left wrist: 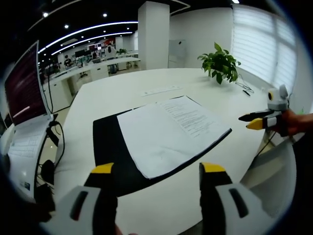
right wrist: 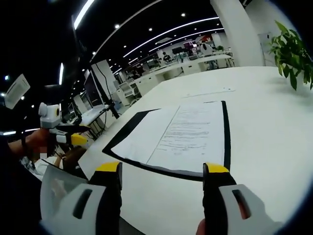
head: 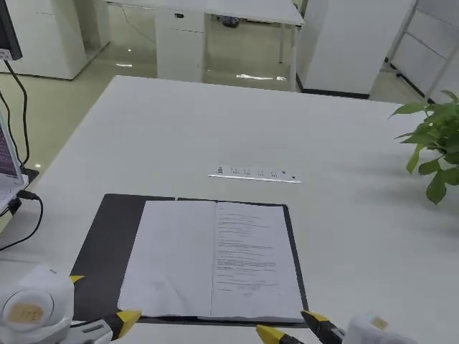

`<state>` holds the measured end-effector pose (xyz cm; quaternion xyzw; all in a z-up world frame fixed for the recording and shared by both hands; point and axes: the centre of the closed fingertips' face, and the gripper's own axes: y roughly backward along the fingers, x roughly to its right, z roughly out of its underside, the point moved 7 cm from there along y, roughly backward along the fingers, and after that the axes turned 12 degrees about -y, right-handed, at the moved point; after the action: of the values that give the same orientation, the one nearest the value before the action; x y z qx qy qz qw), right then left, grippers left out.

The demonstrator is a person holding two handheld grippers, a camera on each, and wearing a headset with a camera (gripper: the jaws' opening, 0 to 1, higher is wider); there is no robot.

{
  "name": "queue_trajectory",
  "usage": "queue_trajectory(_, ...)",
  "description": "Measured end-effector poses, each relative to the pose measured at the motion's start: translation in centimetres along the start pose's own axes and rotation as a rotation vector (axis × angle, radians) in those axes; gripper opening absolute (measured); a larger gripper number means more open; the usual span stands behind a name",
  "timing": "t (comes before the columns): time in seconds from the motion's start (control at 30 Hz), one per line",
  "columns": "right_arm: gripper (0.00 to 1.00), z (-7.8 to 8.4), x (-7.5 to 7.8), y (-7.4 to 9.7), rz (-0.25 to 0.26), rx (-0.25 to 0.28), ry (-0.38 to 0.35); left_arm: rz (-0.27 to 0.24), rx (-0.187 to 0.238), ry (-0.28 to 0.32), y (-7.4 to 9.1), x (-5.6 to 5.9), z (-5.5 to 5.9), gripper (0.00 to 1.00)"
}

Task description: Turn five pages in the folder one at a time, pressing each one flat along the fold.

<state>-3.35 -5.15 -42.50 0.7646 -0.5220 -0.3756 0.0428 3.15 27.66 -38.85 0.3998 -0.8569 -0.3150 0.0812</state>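
A black folder (head: 107, 244) lies open and flat on the white counter (head: 179, 129), in the lower centre of the head view, with its near edge close to the counter's front edge. Inside, a blank white sheet (head: 172, 258) covers the left half. A sheet printed with lines of text (head: 251, 251) covers the right half. The two meet at the fold running up the middle. A band of bare black cover shows to the left of the blank sheet.

The left tool (head: 102, 298) is in the lower left corner of the head view, by the folder's near left corner. Its yellow-tipped jaws are released, spread wide with nothing between them. The right tool (head: 294, 327) is at the bottom edge, right of centre, by the folder's near right corner. In the right gripper view its jaws also stand wide apart and hold nothing.

Above the folder in the head view, a flat white power strip (head: 254, 175) lies on the counter, apart from the folder. A green leafy plant (head: 434, 143) stands at the right edge of the frame. At the left edge are part of a laptop (head: 6, 168) and a black cable (head: 32, 215).
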Motion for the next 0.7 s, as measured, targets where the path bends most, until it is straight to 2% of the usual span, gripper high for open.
queue_trajectory(0.1, 0.67, 0.0, -0.2, 0.2, -0.004, -0.001, 0.017, -0.003, 0.003, 0.024, 0.2, 0.3, 0.2, 0.68)
queue_trajectory(0.47, 0.66, 0.9, 0.1, 1.0, -0.002, -0.015, 0.006, 0.01, -0.023, 0.038, 0.2, 1.1, 0.6, 0.66)
queue_trajectory(0.7, 0.67, 0.5, 0.7, 2.0, 0.012, -0.002, -0.001, 0.018, -0.009, 0.048, -0.3, 1.6, -0.2, 0.63)
